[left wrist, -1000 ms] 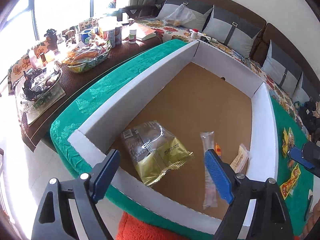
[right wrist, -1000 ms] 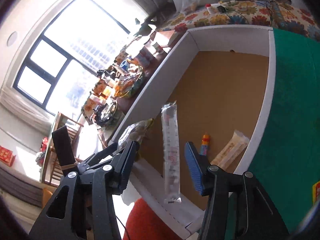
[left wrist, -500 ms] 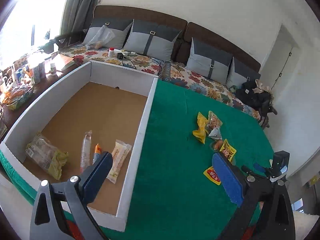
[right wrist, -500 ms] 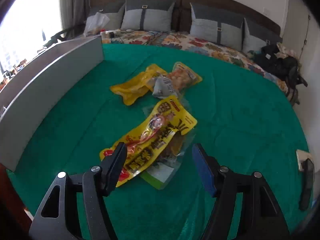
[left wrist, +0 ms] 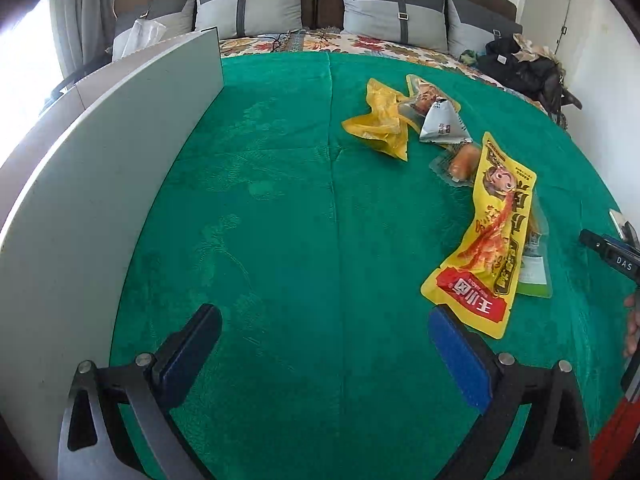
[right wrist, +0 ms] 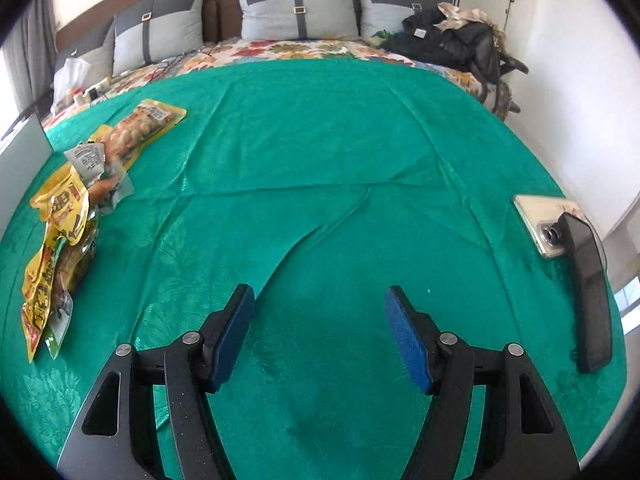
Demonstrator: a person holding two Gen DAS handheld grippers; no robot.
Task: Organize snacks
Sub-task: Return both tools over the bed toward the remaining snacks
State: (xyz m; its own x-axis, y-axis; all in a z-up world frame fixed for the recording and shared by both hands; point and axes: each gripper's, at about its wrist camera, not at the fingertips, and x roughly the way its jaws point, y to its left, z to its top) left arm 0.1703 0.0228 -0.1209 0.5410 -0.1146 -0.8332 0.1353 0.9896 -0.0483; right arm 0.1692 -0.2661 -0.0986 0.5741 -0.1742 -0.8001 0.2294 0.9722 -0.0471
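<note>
Several snack packets lie in a loose pile on the green cloth. A long yellow packet (left wrist: 486, 236) is nearest, with a crumpled yellow one (left wrist: 380, 124), a grey-white one (left wrist: 442, 126) and a sausage pack (left wrist: 460, 160) behind it. My left gripper (left wrist: 323, 314) hovers over bare cloth left of the pile, its jaws opening with nothing between them. The right gripper (right wrist: 320, 294) stands open and empty over bare cloth. From there the pile is at the far left, with the long yellow packet (right wrist: 52, 240) and a peanut packet (right wrist: 146, 124).
The white box wall (left wrist: 100, 184) rises along the left; its inside is hidden. A phone (right wrist: 540, 220) and a black bar-shaped object (right wrist: 588, 288) lie at the cloth's right edge. A sofa with grey cushions (right wrist: 296, 8) and dark clothing (right wrist: 452, 36) stands behind.
Both grippers have swung away from the open box, where packets now lie, to the green cloth. The right view has passed beyond the snack pile, which now sits at its left.
</note>
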